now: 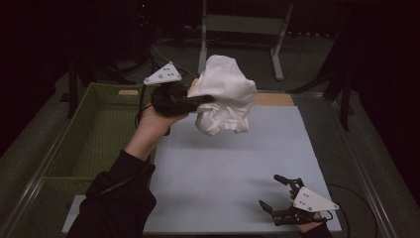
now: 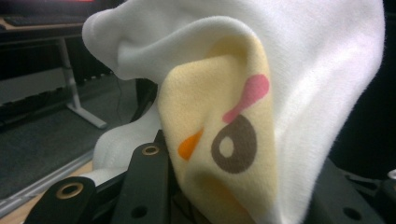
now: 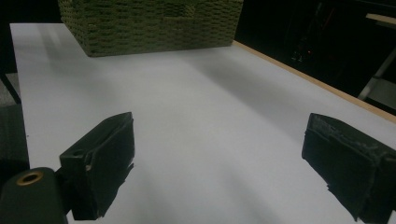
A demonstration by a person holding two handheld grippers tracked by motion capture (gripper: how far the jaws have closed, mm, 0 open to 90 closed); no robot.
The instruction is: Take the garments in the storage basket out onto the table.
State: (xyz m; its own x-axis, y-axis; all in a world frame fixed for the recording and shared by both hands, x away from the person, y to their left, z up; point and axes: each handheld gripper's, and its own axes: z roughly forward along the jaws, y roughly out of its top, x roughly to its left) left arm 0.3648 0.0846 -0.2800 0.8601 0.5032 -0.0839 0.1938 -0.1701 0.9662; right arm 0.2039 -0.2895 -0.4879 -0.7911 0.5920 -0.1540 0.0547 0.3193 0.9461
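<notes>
Cloth (image 1: 225, 94) hung bunched and white above the far end of the mat (image 1: 233, 168), pinched in my left gripper (image 1: 198, 100), which I held raised near the basket's (image 1: 64, 148) right rim. From the high view its jaws pointed right and were buried in the folds, with the grey plate (image 1: 163, 75) tilted on top and my left hand (image 1: 158, 116) wrapped around the body from below. My dark sleeve (image 1: 116, 198) ran down to the bottom edge.

In the left gripper view the cloth (image 2: 303, 84) crowded right up against the camera. A pale yellow patch (image 2: 219, 154) on it carried a brown ring, a pink mark above that, and a small orange wedge to the side. The fabric sat squeezed between the black jaws at the bottom of that view, touching both.

My right gripper (image 1: 277, 196) rested low at the near right corner of the mat, well apart from the cloth, jaws spread wide. In the right gripper view the two jaws stood far apart with bare mat (image 3: 210, 121) between them, and the basket (image 3: 149, 23), woven and olive green, sat on the table's far side from there. A wooden edge (image 3: 303, 77) ran along the mat's side.
</notes>
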